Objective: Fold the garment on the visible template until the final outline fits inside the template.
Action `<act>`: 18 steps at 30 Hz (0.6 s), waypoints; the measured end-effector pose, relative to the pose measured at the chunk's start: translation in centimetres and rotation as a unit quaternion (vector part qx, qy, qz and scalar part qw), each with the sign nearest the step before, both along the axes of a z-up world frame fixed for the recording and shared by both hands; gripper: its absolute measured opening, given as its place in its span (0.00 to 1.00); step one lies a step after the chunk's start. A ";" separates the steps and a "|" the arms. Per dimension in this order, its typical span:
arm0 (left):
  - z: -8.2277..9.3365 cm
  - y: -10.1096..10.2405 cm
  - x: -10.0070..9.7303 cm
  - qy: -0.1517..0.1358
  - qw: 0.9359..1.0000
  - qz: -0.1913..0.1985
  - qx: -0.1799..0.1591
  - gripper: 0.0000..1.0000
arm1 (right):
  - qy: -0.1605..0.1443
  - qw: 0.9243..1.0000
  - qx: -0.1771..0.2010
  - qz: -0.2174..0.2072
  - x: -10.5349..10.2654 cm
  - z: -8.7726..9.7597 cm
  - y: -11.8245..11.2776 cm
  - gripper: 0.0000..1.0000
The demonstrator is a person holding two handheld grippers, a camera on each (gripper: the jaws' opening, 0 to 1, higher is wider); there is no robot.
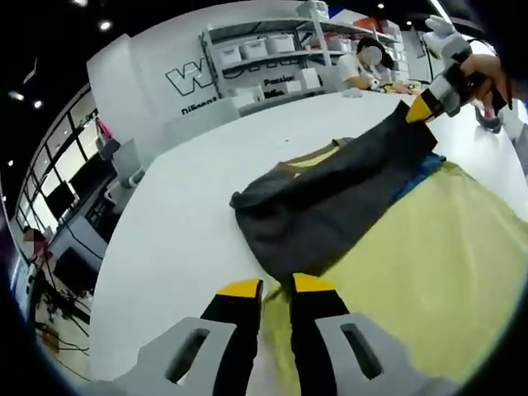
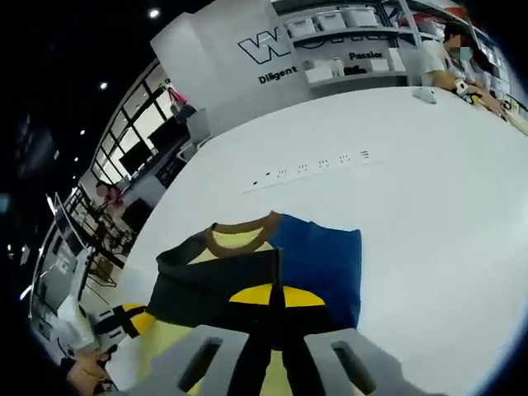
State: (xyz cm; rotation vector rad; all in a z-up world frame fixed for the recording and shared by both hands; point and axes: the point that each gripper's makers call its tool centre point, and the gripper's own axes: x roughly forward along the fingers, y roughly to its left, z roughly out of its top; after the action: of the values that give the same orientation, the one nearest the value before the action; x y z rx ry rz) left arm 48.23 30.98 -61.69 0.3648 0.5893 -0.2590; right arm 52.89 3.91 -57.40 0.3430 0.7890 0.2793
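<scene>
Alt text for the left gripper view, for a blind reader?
Two hand-held grippers lift a dark grey garment over a yellow-green template on a white table: the left hand-held gripper pinches the near edge, the right hand-held gripper the far corner.

You have the garment (image 1: 330,194) lifted in a dark, sagging band above the yellow template (image 1: 437,264); its brown collar (image 2: 239,229) and blue panel (image 2: 318,260) lie flat on the table.

Far ahead of the tool, the white wall panel (image 2: 247,62) bears a large "W", cut off, with "Diligent" and "Passion" beneath.
</scene>
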 end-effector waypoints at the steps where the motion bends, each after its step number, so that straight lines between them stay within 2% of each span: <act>1: -0.1 0.1 0.0 0.004 1.000 0.004 -0.007 0.08 | 0.004 1.000 0.006 0.004 -0.2 0.1 0.3 0.00; 5: 0.2 0.2 0.1 0.001 0.999 0.016 -0.030 0.06 | 0.010 1.000 0.020 0.018 -0.7 1.2 1.2 0.00; 6: 0.4 0.2 0.1 -0.002 0.999 0.020 -0.039 0.06 | 0.009 0.999 0.036 0.020 -0.8 1.9 1.6 0.00; 7: 0.7 0.2 0.2 -0.009 0.998 0.027 -0.060 0.06 | 0.009 0.999 0.049 0.017 -0.9 2.4 1.7 0.00; 10: 0.9 1.3 0.2 -0.010 0.995 0.046 -0.084 0.06 | 0.014 0.997 0.077 -0.001 -0.7 3.6 1.1 0.00; 12: 0.8 1.9 0.2 -0.005 0.994 0.058 -0.097 0.06 | 0.019 0.995 0.098 -0.011 -0.6 3.7 0.8 0.00; 14: 0.5 2.4 0.2 -0.001 0.992 0.069 -0.110 0.06 | 0.029 0.995 0.092 -0.013 -0.4 2.7 0.1 0.00; 15: 0.4 2.6 0.3 0.000 0.990 0.074 -0.116 0.06 | 0.052 0.996 0.070 -0.009 -0.8 1.3 -0.7 0.00; 17: 0.3 2.7 0.3 0.002 0.990 0.077 -0.120 0.06 | 0.076 0.996 0.054 -0.002 -1.2 -0.6 -1.2 0.00; 18: 0.2 2.6 0.3 0.003 0.990 0.077 -0.121 0.06 | 0.075 0.996 0.051 -0.001 -1.0 -1.3 -1.2 0.00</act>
State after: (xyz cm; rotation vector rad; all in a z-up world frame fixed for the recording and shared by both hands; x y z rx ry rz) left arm 48.53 33.56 -61.46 0.0841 0.5812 -0.1792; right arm 51.86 2.67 -58.71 0.4649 0.9231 0.2955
